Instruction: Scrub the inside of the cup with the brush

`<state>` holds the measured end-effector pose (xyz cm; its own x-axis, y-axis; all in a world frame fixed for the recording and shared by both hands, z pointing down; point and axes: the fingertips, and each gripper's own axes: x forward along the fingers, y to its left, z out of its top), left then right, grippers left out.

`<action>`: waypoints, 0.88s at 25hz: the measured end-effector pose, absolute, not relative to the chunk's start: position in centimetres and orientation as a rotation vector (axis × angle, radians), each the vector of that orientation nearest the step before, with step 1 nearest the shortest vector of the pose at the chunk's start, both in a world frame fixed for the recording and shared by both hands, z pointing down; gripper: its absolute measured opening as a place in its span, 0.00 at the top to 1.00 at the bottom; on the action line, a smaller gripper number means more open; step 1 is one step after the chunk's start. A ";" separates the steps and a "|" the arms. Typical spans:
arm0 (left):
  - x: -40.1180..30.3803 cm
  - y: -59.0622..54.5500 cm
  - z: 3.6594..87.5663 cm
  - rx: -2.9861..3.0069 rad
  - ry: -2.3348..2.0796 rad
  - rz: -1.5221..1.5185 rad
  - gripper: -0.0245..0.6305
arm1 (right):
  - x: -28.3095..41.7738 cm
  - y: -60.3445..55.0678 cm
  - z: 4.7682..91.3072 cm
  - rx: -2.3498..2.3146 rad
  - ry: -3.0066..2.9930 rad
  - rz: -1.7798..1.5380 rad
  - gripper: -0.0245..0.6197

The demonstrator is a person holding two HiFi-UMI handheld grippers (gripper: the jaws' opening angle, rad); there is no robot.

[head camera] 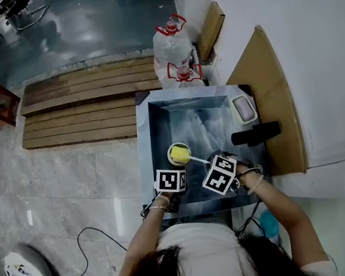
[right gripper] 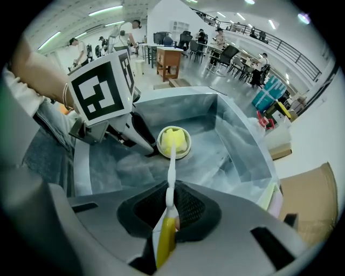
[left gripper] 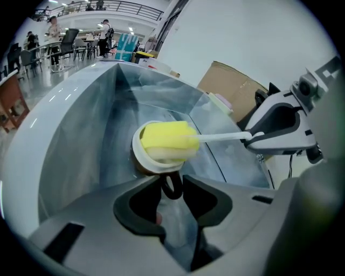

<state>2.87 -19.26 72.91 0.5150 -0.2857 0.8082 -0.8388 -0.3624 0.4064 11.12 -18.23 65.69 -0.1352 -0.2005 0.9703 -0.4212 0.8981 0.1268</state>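
1. Right claw [right gripper: 171, 198]: it is set narrow and clamped on the yellow grip end of the brush [right gripper: 171, 167]. The white stem is seen running forward out of the jaws.
2. Left claw [left gripper: 172, 180]: it is closed to a small gap around the dark handle loop [left gripper: 172, 188] of the cup [left gripper: 141, 160]. The tips are seen flanking the loop closely and are judged to be bearing on it.
3. Foam head [left gripper: 164, 141]: it is yellow and seated in the cup's mouth, with part of it standing above the white rim.
4. Location: the cup is found low inside the grey sink [head camera: 157, 127], near its front wall. Whether its base rests on the sink floor cannot be told.
5. Handling, brush: it is judged light. The thin stem is likely to flex and the soft foam to compress. The thick grip end, as taken, is judged the right hold.
6. Handling, cup: it is judged rigid, probably breakable, and slippery if wet. The loop is the only narrow part offered to a claw. Turning under scrubbing load is the risk noted, so a firm grip is called for.
7. Surroundings: a black tap [head camera: 256, 134] and a small tray [head camera: 244, 109] are noted at the sink's right edge, apart from the cup.
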 end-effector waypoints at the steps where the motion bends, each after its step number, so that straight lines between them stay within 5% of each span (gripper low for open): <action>1: 2.9 -19.3 72.9 1.896 -0.923 0.809 0.76 | 10.9 -18.3 65.6 0.467 -1.712 0.204 0.88; 22: 2.7 -19.8 73.7 1.859 -0.946 0.809 0.87 | 11.1 -22.7 65.6 0.482 -1.565 0.453 0.88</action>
